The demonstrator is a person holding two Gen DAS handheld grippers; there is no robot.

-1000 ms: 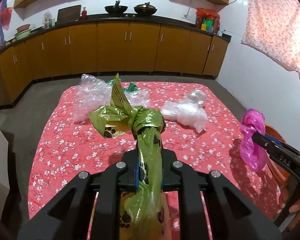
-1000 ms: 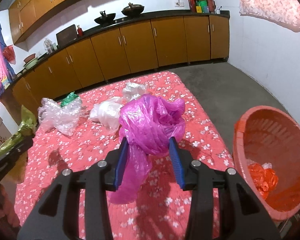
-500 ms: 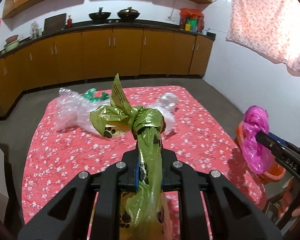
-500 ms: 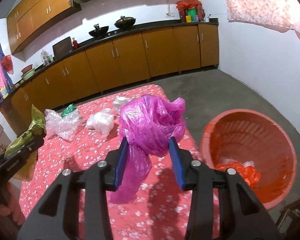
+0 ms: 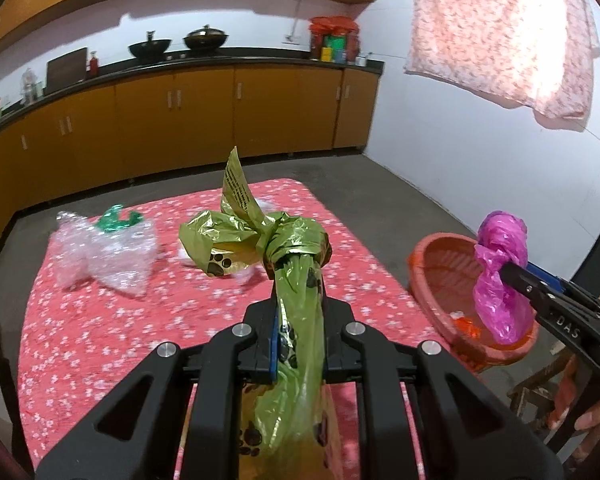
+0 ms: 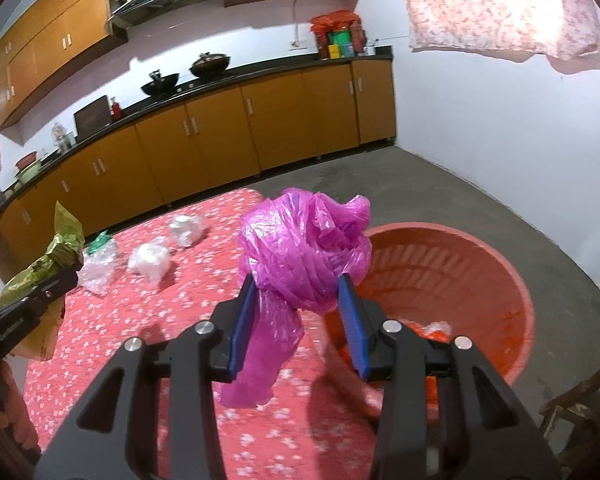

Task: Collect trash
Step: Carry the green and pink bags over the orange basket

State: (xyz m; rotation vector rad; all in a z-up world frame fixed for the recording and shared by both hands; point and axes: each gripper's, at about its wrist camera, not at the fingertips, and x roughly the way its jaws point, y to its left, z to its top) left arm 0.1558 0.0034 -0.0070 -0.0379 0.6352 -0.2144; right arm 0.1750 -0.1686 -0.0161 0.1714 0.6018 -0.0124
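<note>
My left gripper [image 5: 299, 300] is shut on a knotted olive-green plastic bag [image 5: 268, 240] and holds it above the red flowered table [image 5: 100, 328]. My right gripper [image 6: 302, 292] is shut on a crumpled magenta plastic bag [image 6: 304, 252], held at the table's right edge beside the orange basket [image 6: 500, 264]. In the left wrist view the magenta bag [image 5: 500, 272] hangs over the basket [image 5: 428, 252]. The basket holds orange and white trash [image 6: 436, 330]. The green bag also shows in the right wrist view [image 6: 56, 256].
Clear crumpled plastic with a green scrap [image 5: 104, 256] lies on the table's far left. White plastic bundles [image 6: 150, 260] lie mid-table. A wooden stool [image 5: 536, 392] stands at right beside the basket. Orange cabinets [image 5: 180, 120] line the far wall.
Both grippers have swung right with their bags. The orange basket has come into the left view and nearer in the right view; the magenta bag now hangs at its rim.
</note>
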